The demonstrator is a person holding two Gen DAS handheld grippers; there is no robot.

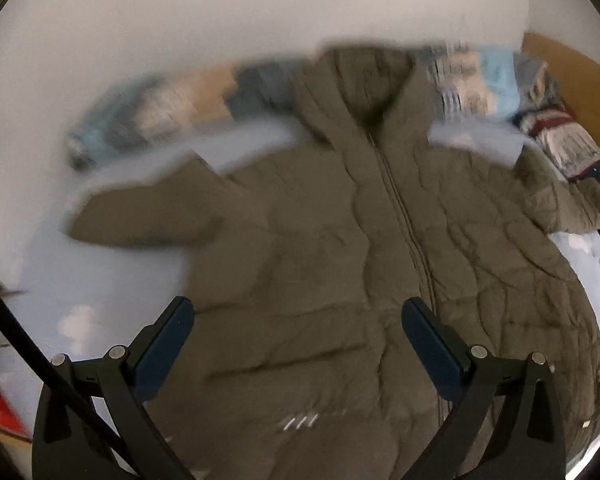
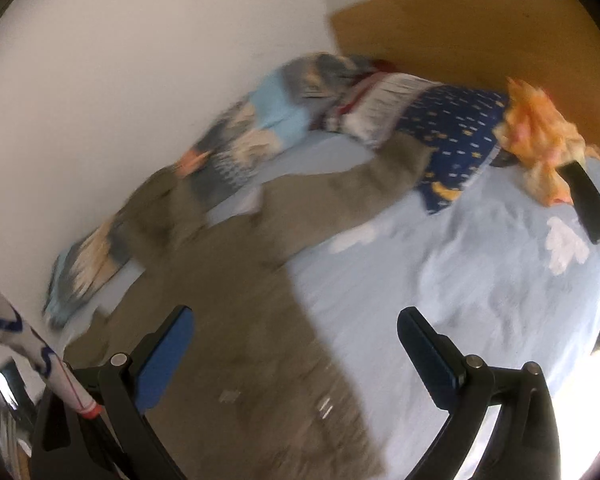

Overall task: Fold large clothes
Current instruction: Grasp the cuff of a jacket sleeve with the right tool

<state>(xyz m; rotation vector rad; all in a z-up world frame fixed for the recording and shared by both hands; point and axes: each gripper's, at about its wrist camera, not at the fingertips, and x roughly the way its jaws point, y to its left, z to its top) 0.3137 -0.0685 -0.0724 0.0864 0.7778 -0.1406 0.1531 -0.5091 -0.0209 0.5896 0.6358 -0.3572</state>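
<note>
Jacket [image 1: 340,240] spread flat on bed [image 2: 440,280], zipper axis running away from left gripper [image 1: 298,334]; right gripper [image 2: 294,344] over its right edge. Both jaws spread, empty.

Jacket [image 1: 340,260] hem cut off at 6 o'clock; patterned bedding [image 1: 160,116] at 10 o'clock motion-blurred; jacket sleeve [image 2: 340,200] blurred.

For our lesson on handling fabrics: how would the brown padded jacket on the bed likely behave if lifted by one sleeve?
The jacket would probably sag and drape, since its quilted surface lies creased. Its puffy padding suggests bulk more than weight. The sleeve lies limp across the bed, so it would likely trail.
</note>
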